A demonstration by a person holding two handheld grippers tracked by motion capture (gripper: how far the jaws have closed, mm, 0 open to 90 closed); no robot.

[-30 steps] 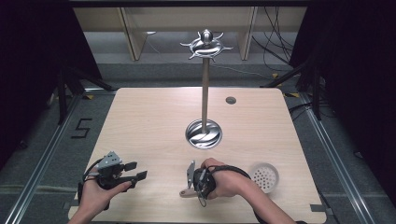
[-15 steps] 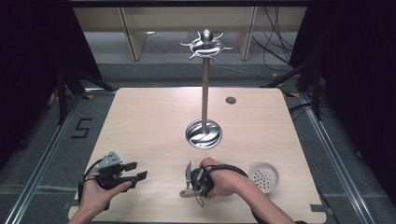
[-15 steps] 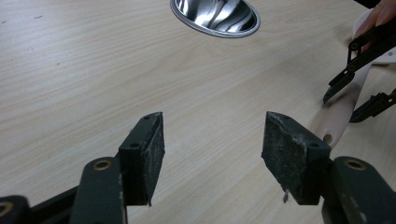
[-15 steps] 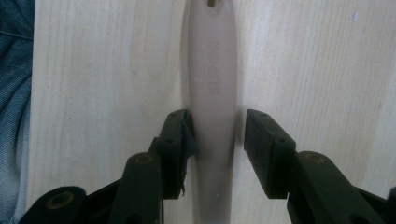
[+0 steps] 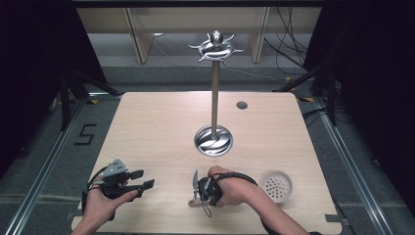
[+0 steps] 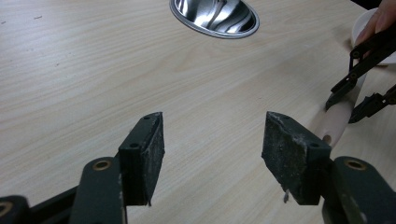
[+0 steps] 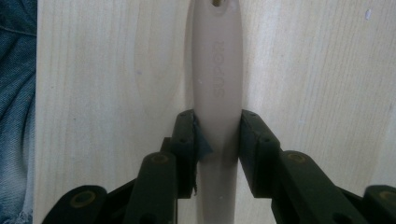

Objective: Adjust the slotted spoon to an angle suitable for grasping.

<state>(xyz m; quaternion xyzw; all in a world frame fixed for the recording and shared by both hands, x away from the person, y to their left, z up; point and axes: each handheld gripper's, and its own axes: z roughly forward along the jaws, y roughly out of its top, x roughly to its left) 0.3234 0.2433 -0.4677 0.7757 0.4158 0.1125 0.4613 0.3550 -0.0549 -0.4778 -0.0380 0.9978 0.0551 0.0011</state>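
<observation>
Near edge: right gripper (image 7: 217, 154) pinches the pale beige plastic utensil handle (image 7: 218, 84) between both pads; since a second ago it has tilted slightly, handle still low over the light wooden table (image 5: 147, 127), so a lift seems just beginning. Handle: smooth, tapered, embossed lettering, hanging hole at its tip. Left gripper (image 6: 212, 156) hovers beside it, jaws spread, holding nothing, unmoved. Right: white perforated round strainer (image 5: 276, 186). Centre: tall polished metal stand (image 5: 214, 98) on its round mirrored base, hooked crown bare. Far: small dark disc (image 5: 242, 105).
</observation>
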